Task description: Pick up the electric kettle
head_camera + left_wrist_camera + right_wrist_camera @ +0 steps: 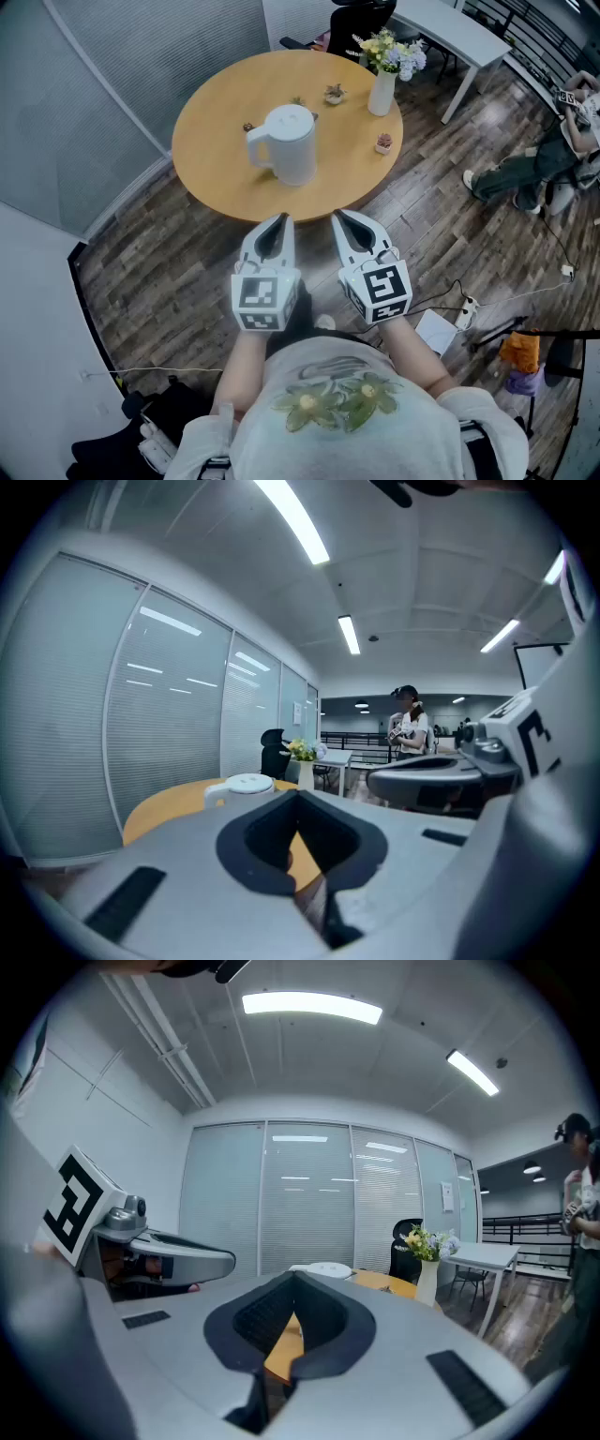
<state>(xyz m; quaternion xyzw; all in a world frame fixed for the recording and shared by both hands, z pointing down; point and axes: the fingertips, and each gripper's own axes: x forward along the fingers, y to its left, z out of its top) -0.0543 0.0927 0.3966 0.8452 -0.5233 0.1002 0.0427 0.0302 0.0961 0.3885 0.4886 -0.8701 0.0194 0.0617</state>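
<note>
A white electric kettle stands upright on the round wooden table, its handle turned to the left. Its lid shows in the left gripper view and just peeks over the jaws in the right gripper view. Both grippers hang side by side in front of the table's near edge, short of the kettle. My left gripper is shut with nothing in it. My right gripper is shut and empty too.
A white vase of flowers stands at the table's far right. Small potted plants sit near it and behind the kettle. A white desk and a seated person are off to the right. Cables and a power strip lie on the wooden floor.
</note>
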